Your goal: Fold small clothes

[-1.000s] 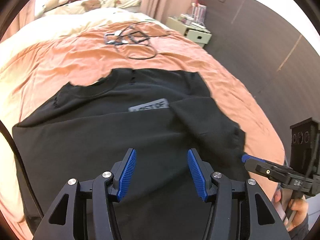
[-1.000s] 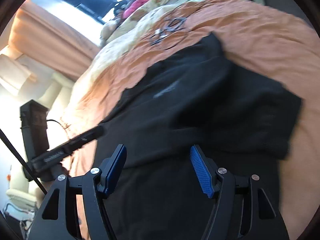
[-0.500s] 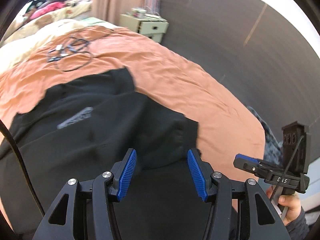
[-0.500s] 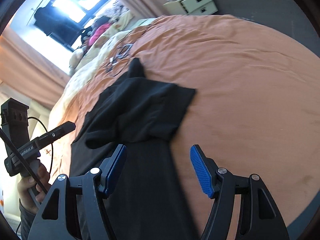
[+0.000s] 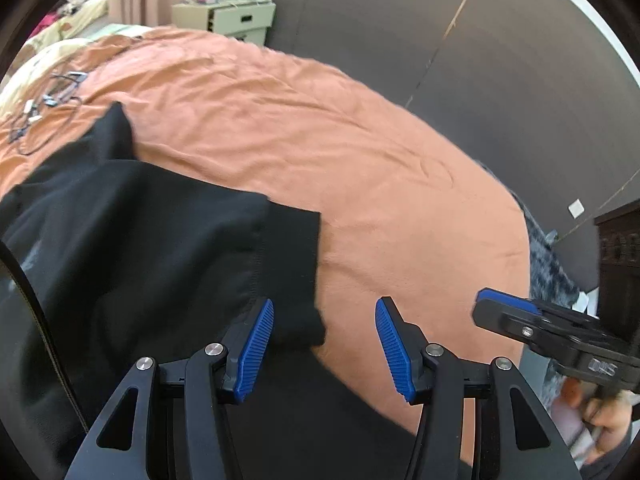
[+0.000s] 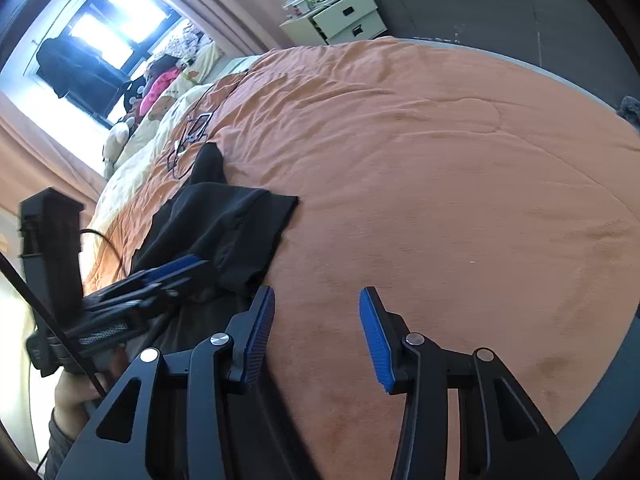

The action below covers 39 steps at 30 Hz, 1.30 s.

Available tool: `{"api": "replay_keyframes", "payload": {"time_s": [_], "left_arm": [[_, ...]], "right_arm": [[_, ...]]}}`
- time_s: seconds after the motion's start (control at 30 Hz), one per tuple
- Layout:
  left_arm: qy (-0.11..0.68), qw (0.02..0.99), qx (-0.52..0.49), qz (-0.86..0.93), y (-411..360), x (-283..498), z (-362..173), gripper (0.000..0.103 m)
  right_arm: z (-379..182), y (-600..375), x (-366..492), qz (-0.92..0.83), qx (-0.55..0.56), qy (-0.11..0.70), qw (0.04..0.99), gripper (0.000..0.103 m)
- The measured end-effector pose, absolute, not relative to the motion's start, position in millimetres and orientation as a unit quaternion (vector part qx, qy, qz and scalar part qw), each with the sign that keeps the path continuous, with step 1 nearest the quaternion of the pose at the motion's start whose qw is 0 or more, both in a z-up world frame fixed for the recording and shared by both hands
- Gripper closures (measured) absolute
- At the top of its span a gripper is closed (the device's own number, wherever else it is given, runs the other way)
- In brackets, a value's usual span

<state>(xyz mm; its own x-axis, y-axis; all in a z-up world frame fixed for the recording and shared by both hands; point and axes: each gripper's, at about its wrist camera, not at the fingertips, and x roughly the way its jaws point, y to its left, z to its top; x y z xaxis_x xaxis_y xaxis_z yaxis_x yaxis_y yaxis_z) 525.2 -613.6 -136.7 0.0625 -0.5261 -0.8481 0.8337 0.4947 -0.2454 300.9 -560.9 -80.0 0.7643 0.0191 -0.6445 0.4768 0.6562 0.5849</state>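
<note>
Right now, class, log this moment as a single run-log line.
shirt: black, sleeve folded in, on orange bed | left gripper: open over sleeve edge | right gripper: open, just been closing, empty

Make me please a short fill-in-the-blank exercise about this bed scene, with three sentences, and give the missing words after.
1. The black shirt lies on a bedcover whose colour is ____.
2. The pads of the left gripper are coloured ____.
3. Between the fingers of the right gripper there is ____, only bedcover behind them.

Missing words: orange; blue; nothing
</note>
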Motion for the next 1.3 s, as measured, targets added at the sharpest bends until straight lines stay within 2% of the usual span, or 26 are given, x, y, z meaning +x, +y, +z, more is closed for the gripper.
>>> {"api": "replay_keyframes", "payload": {"time_s": [0.2,0.27,0.4,0.47,0.57,0.77,1.13,1.2,1.27,1.3], "left_arm": [[0.514,0.706,0.185,-0.451,-635,529,-172,0.048],[0.515,0.71,0.186,-0.443,-638,530,-178,0.051],[0.518,0.716,0.199,-0.423,-641,535,-182,0.067],[0.524,0.716,0.196,-0.417,-639,542,-182,0.079],[0.528,0.716,0.191,-0.416,-633,548,-178,0.092],[0.515,0.73,0.152,-0.422,-605,559,-135,0.093],[0.476,0.794,0.104,-0.364,-497,613,-46,0.095],[0.472,0.802,0.097,-0.353,-479,621,-35,0.095],[0.465,0.812,0.093,-0.341,-459,626,-24,0.095],[0.46,0.818,0.091,-0.334,-446,629,-18,0.095]], "right_arm": [[-87,-562,266,-0.141,0.39,0.315,0.854,0.061],[-88,-565,271,-0.143,0.388,0.314,0.855,0.061],[-91,-562,274,-0.149,0.383,0.317,0.855,0.061],[-93,-561,273,-0.151,0.384,0.32,0.853,0.061],[-92,-559,272,-0.152,0.387,0.32,0.851,0.061],[-82,-551,285,-0.141,0.379,0.32,0.857,0.061],[-68,-517,365,-0.085,0.342,0.335,0.874,0.061],[-67,-512,379,-0.084,0.329,0.345,0.875,0.057],[-67,-505,397,-0.08,0.304,0.356,0.88,0.044],[-68,-502,406,-0.077,0.292,0.362,0.882,0.043]]}}
